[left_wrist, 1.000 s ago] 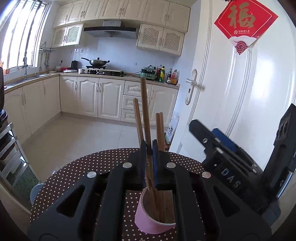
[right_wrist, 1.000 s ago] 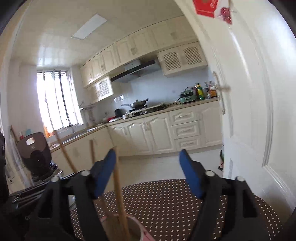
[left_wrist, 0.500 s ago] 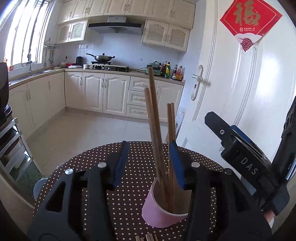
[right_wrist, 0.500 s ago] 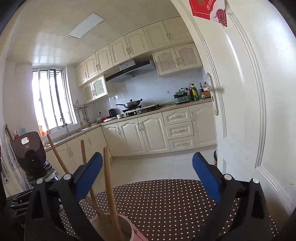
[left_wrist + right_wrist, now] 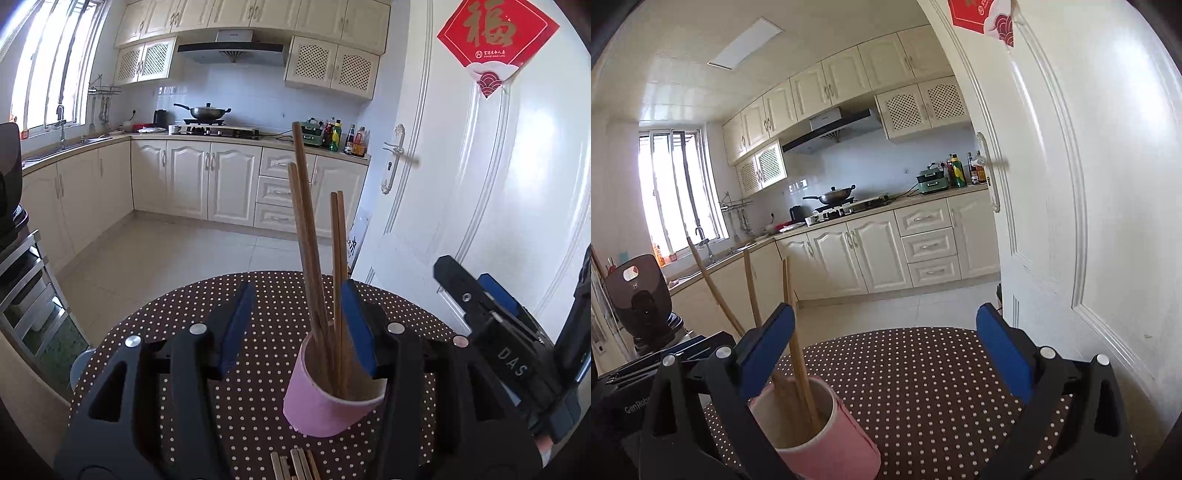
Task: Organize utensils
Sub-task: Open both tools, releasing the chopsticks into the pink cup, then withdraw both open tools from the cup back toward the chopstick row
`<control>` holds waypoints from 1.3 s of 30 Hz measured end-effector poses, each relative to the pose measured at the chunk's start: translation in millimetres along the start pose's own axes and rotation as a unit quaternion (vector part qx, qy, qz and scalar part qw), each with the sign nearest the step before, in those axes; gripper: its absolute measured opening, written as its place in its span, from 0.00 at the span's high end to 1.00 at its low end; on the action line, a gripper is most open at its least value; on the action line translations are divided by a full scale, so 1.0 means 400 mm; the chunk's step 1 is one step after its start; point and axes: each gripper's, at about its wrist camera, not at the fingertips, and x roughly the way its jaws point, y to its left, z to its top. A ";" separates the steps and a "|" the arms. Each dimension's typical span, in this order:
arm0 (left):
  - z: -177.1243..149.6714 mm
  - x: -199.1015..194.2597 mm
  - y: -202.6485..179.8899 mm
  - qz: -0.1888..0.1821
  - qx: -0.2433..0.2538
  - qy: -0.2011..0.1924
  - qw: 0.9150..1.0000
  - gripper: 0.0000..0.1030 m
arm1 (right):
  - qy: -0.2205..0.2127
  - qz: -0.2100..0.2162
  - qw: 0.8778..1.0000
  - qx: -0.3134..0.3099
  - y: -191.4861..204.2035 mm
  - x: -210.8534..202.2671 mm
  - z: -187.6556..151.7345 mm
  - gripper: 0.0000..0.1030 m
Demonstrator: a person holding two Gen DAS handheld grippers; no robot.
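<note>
A pink paper cup [image 5: 325,398] stands on the round polka-dot table [image 5: 177,321] and holds several wooden chopsticks [image 5: 308,251]. My left gripper [image 5: 297,325] is open, its blue pads either side of the sticks, touching none. More loose chopsticks [image 5: 295,467] lie at the bottom edge of the left wrist view. My right gripper [image 5: 886,358] is open and empty, just right of the cup [image 5: 827,439] with its chopsticks [image 5: 792,332]. The right gripper also shows at the right of the left wrist view [image 5: 491,317].
The table [image 5: 923,369] is small and round, with its far edge close ahead. A white door [image 5: 498,184] stands close on the right. Kitchen cabinets [image 5: 207,181] and tiled floor lie beyond. A metal rack [image 5: 22,295] is at the left.
My left gripper was shut on a chopstick in the cup, has let go and opened wide, and has drawn back. The right gripper has opened wider and moved slightly back.
</note>
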 end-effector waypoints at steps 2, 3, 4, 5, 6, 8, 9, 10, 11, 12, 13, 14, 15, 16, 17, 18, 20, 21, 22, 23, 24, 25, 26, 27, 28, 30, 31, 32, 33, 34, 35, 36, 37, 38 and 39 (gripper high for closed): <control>-0.007 -0.007 0.002 0.006 0.000 0.004 1.000 0.50 | 0.004 0.004 1.000 0.001 -0.002 -0.015 -0.003 0.08; -0.008 -0.009 0.003 0.007 0.000 0.005 1.000 0.50 | 0.006 0.006 1.000 0.001 -0.002 -0.019 -0.004 0.08; -0.013 -0.014 0.004 0.009 0.001 0.007 1.000 0.50 | 0.008 0.007 1.000 0.002 -0.002 -0.026 -0.006 0.08; -0.017 -0.020 0.005 0.012 0.002 0.007 1.000 0.49 | 0.010 0.008 1.000 0.001 0.000 -0.033 -0.009 0.08; -0.019 -0.025 0.006 0.015 0.003 0.008 1.000 0.49 | 0.011 0.008 1.000 0.000 0.001 -0.037 -0.009 0.08; -0.025 -0.036 0.008 0.020 0.004 0.007 1.000 0.47 | 0.017 0.011 1.000 -0.006 0.004 -0.050 -0.013 0.08; -0.026 -0.041 0.010 0.021 0.003 0.007 1.000 0.46 | 0.022 0.013 1.000 -0.011 0.007 -0.057 -0.015 0.08; -0.030 -0.049 0.013 0.022 0.002 0.007 1.000 0.45 | 0.026 0.013 0.999 -0.016 0.010 -0.065 -0.017 0.08; -0.033 -0.055 0.016 0.023 0.001 0.007 1.000 0.44 | 0.028 0.013 0.999 -0.020 0.012 -0.072 -0.018 0.08; -0.036 -0.062 0.019 0.024 0.000 0.008 1.000 0.44 | 0.029 0.013 0.999 -0.022 0.014 -0.078 -0.019 0.08; -0.038 -0.068 0.020 0.026 0.000 0.008 1.000 0.43 | 0.030 0.014 0.999 -0.024 0.015 -0.086 -0.022 0.08; -0.041 -0.075 0.022 0.028 0.001 0.008 1.000 0.43 | 0.032 0.016 0.999 -0.026 0.014 -0.089 -0.022 0.08; -0.045 -0.082 0.022 0.029 0.001 0.008 1.000 0.43 | 0.036 0.019 0.999 -0.029 0.015 -0.095 -0.023 0.08; -0.050 -0.088 0.023 0.031 0.002 0.008 0.999 0.42 | 0.040 0.019 0.999 -0.031 0.016 -0.100 -0.024 0.08; -0.052 -0.092 0.025 0.033 0.003 0.009 0.999 0.41 | 0.044 0.017 0.998 -0.033 0.018 -0.106 -0.026 0.08; -0.058 -0.098 0.027 0.035 0.003 0.010 0.999 0.41 | 0.047 0.017 0.998 -0.033 0.018 -0.110 -0.027 0.08; -0.073 -0.111 0.032 0.039 0.001 0.014 0.999 0.41 | 0.053 0.025 0.998 -0.032 0.019 -0.121 -0.031 0.08; -0.082 -0.117 0.035 0.041 0.001 0.018 0.999 0.41 | 0.057 0.029 0.997 -0.032 0.018 -0.128 -0.034 0.08; -0.091 -0.122 0.037 0.043 0.001 0.020 0.999 0.41 | 0.060 0.030 0.997 -0.032 0.017 -0.137 -0.041 0.08; -0.099 -0.129 0.039 0.045 0.001 0.022 0.999 0.40 | 0.062 0.030 0.997 -0.033 0.018 -0.146 -0.048 0.08; -0.106 -0.133 0.042 0.047 0.002 0.024 0.999 0.40 | 0.065 0.030 0.997 -0.034 0.016 -0.151 -0.051 0.08; -0.116 -0.140 0.046 0.051 0.002 0.027 0.998 0.39 | 0.068 0.030 0.997 -0.033 0.014 -0.156 -0.054 0.08; -0.120 -0.142 0.047 0.054 0.001 0.028 0.998 0.39 | 0.072 0.031 0.996 -0.030 0.011 -0.160 -0.057 0.08; -0.126 -0.146 0.051 0.056 -0.001 0.030 0.998 0.38 | 0.074 0.032 0.996 -0.030 0.012 -0.166 -0.061 0.08; -0.135 -0.152 0.056 0.058 -0.003 0.033 0.998 0.38 | 0.078 0.031 0.996 -0.029 0.012 -0.171 -0.066 0.08; -0.147 -0.158 0.065 0.060 -0.007 0.040 0.997 0.37 | 0.083 0.032 0.996 -0.030 0.014 -0.181 -0.074 0.08; -0.152 -0.160 0.068 0.062 -0.007 0.043 0.997 0.36 | 0.088 0.034 0.995 -0.032 0.016 -0.185 -0.079 0.08; -0.159 -0.162 0.071 0.065 -0.008 0.047 0.997 0.36 | 0.094 0.035 0.994 -0.035 0.020 -0.187 -0.084 0.08; -0.163 -0.163 0.074 0.066 -0.008 0.050 0.997 0.36 | 0.099 0.035 0.994 -0.037 0.023 -0.190 -0.088 0.08; -0.172 -0.166 0.079 0.068 -0.009 0.054 0.996 0.35 | 0.106 0.032 0.993 -0.042 0.026 -0.192 -0.096 0.08; -0.181 -0.170 0.084 0.070 -0.010 0.058 0.996 0.34 | 0.114 0.029 0.992 -0.046 0.031 -0.193 -0.103 0.08; -0.189 -0.171 0.088 0.071 -0.013 0.064 0.995 0.33 | 0.121 0.028 0.991 -0.048 0.033 -0.193 -0.111 0.08; -0.193 -0.170 0.090 0.072 -0.014 0.068 0.995 0.32 | 0.132 0.027 0.990 -0.050 0.037 -0.190 -0.119 0.08; -0.198 -0.170 0.092 0.073 -0.016 0.073 0.995 0.31 | 0.142 0.027 0.988 -0.050 0.039 -0.188 -0.128 0.08; -0.204 -0.171 0.094 0.073 -0.017 0.077 0.994 0.31 | 0.149 0.027 0.987 -0.050 0.041 -0.186 -0.133 0.08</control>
